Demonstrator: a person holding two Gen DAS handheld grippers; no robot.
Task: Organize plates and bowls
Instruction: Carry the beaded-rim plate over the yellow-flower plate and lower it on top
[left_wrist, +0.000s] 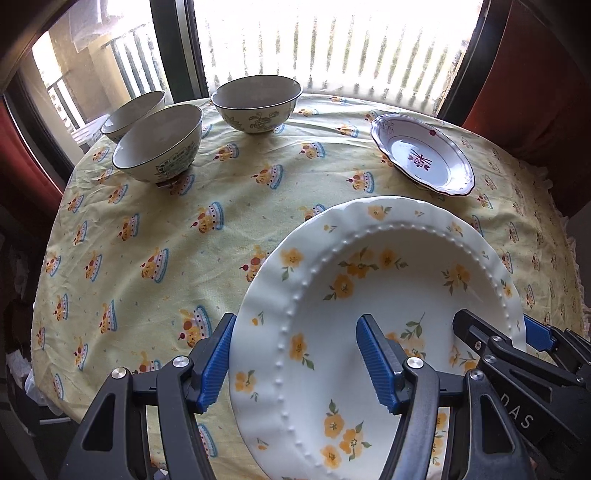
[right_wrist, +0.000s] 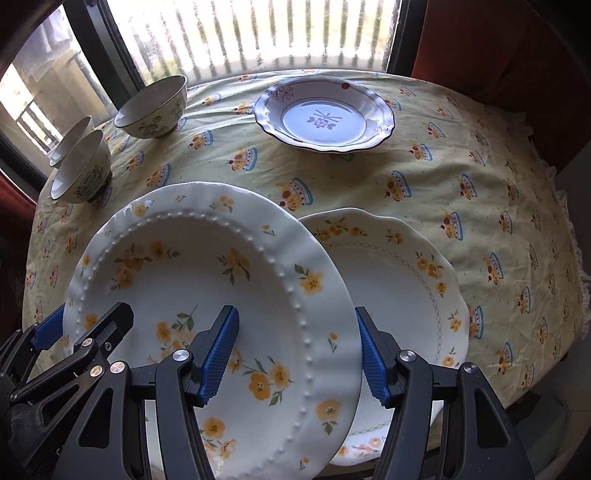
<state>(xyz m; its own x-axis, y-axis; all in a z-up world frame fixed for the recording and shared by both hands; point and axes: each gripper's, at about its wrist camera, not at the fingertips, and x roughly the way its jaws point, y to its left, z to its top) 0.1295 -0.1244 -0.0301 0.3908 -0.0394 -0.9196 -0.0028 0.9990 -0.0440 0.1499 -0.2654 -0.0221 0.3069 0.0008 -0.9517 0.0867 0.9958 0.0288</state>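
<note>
Glossy ceramic plate, creased cloth tablecloth

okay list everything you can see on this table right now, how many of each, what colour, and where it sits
beaded plate: one, white with yellow flowers, near side, carried over the second plate, rim between both grippers' fingers
second plate: one, white with yellow flowers, flat on the cloth, partly under the beaded plate
small dish: one, white with dark rim and purple motif, far right
bowls: three, cream with dark rims, far left, two close together
tablecloth: one, pale yellow with cake print, covering the table
window: behind the table, bright
left gripper: black with blue pads, on the plate's left rim
right gripper: same, on its right rim
</note>
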